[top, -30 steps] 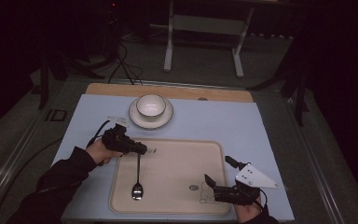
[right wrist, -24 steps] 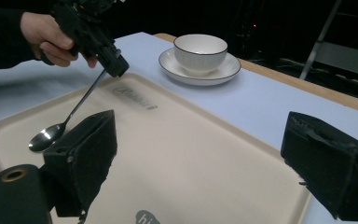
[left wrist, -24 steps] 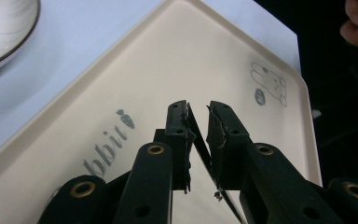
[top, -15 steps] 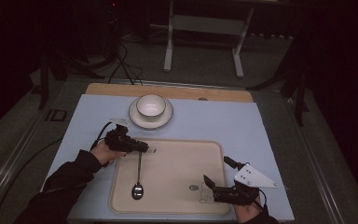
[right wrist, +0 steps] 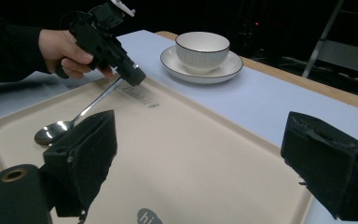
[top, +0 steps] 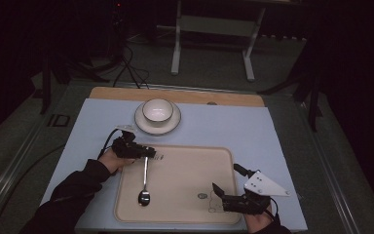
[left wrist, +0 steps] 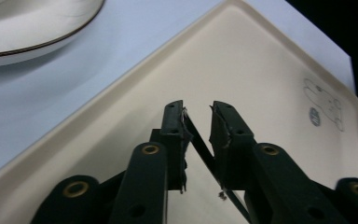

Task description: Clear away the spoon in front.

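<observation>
Holding the spoon: our left tool [top: 148,152] has the spoon [top: 144,187] by the tip of its handle, at the tray's far left edge.
Left tool state: the jaws stand a narrow gap apart and have just been opening; in the left gripper view the thin handle [left wrist: 200,144] runs between them, against the left pad, with a gap to the right one, so we call it let go.
Spoon: it lies on the tray [top: 185,195], bowl end toward us near the left side, handle running away from us up to the left tool [right wrist: 133,74].
Right tool: our right tool [top: 219,195] rests at the tray's near right corner with its jaws spread wide and nothing between them.
Tray: cream, flat on the pale blue table [top: 224,126].
Cup and saucer: a white cup [top: 157,110] sits on a saucer [top: 142,124] beyond the tray, well apart from both tools.
</observation>
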`<act>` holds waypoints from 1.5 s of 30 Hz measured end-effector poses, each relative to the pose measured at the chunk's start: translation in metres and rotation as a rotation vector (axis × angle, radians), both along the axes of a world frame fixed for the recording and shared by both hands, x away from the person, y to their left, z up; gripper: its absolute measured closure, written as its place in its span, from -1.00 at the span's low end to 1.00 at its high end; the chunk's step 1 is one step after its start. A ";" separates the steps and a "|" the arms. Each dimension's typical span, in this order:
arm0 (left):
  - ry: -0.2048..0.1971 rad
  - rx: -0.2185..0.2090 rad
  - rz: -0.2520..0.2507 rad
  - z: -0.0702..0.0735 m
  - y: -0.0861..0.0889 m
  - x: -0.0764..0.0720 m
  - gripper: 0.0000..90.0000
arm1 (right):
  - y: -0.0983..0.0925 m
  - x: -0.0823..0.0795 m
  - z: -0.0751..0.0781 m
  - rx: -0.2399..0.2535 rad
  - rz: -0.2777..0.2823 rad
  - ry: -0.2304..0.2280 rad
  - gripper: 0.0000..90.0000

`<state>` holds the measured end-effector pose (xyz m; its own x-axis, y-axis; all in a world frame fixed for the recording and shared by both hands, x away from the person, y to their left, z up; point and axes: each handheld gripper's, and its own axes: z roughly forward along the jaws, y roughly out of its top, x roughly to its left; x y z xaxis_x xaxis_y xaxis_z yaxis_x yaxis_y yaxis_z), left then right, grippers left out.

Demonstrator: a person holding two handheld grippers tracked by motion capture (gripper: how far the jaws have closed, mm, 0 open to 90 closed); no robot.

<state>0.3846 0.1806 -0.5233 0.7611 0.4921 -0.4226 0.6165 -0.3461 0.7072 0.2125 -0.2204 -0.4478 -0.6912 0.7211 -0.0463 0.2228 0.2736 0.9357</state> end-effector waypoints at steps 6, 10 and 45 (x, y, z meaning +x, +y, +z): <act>0.001 0.034 0.022 -0.005 -0.002 0.001 0.62 | 0.000 0.000 0.000 -0.002 0.001 0.001 -0.77; -0.002 0.038 0.025 -0.008 -0.003 0.001 0.57 | 0.000 0.000 0.000 -0.003 0.002 0.003 -0.77; -0.104 0.165 0.124 -0.004 -0.009 -0.002 0.31 | 0.003 0.000 -0.001 -0.012 0.011 0.008 -0.77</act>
<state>0.3821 0.1720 -0.5276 0.7255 0.6408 -0.2508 0.5882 -0.3882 0.7095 0.2126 -0.2177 -0.4492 -0.6997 0.7127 -0.0491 0.2271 0.2871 0.9306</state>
